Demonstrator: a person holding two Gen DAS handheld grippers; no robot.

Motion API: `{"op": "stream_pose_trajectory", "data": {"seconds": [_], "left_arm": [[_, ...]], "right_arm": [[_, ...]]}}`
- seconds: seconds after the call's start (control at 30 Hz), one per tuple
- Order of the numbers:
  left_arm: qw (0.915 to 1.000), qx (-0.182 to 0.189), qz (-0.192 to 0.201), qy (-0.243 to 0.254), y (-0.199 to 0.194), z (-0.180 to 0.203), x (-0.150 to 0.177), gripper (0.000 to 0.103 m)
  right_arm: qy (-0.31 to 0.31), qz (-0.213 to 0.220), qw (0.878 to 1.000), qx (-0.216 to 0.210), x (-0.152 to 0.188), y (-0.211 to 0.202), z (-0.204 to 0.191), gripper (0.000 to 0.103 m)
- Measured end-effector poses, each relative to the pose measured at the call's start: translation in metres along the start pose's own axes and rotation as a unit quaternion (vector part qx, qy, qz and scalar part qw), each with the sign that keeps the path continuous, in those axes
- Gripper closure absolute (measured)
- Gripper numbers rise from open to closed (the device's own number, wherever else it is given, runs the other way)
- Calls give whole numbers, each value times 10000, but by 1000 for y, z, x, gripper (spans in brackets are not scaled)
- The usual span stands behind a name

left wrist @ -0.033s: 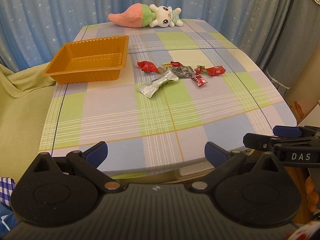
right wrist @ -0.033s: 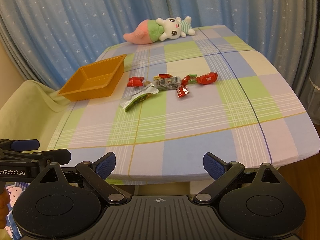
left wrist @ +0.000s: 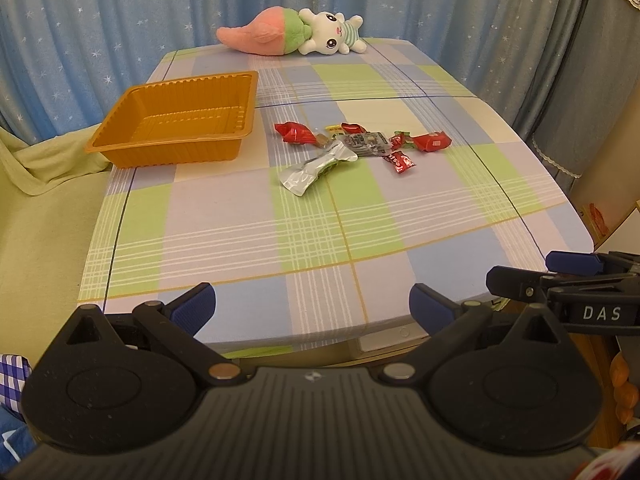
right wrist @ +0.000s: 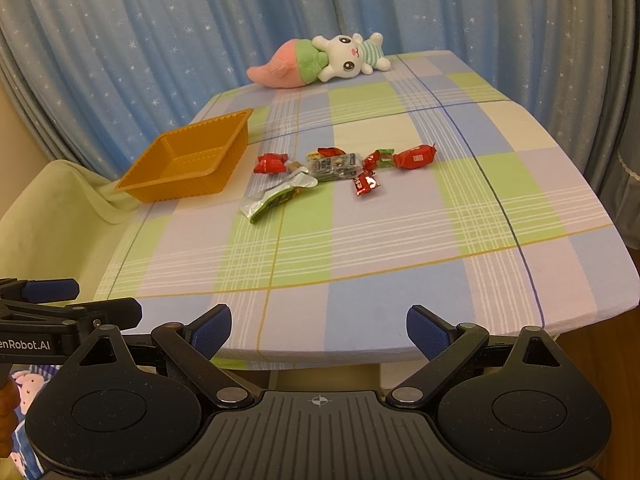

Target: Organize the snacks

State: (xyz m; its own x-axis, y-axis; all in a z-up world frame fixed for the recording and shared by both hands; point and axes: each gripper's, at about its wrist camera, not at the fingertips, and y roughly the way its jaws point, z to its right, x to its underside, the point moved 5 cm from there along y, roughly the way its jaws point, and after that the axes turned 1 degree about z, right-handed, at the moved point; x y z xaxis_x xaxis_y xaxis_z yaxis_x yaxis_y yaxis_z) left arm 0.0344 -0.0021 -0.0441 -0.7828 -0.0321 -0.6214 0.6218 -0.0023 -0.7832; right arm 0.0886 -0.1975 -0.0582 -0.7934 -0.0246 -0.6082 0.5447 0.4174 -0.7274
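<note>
Nothing is sorted yet — the orange tray (left wrist: 172, 120) ahead and left of the left gripper (left wrist: 312, 304) sits empty, while the snacks (right wrist: 340, 168) lie scattered on the desk (right wrist: 400, 248) well beyond the right gripper (right wrist: 319, 330). Both grippers hover spread wide, holding nothing.

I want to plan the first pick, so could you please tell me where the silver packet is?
The silver packet lies on the table, at the near edge of the snack cluster, right of the orange tray.

Glossy ribbed plastic tray (left wrist: 176, 120), shiny foil wrappers (left wrist: 316, 166), matt cloth tablecloth (left wrist: 248, 232).
</note>
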Motion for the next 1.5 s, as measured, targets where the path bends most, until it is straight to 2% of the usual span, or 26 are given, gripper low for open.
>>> {"op": "stream_pose_trajectory", "data": {"seconds": [0.3, 1.5], "left_arm": [[10000, 10, -25, -52, 7, -14, -4, 0], [9999, -10, -130, -30, 21, -15, -14, 0]], "right_arm": [[-33, -7, 10000, -18, -3, 3, -3, 9], [27, -86, 10000, -25, -9, 21, 0, 9]]}}
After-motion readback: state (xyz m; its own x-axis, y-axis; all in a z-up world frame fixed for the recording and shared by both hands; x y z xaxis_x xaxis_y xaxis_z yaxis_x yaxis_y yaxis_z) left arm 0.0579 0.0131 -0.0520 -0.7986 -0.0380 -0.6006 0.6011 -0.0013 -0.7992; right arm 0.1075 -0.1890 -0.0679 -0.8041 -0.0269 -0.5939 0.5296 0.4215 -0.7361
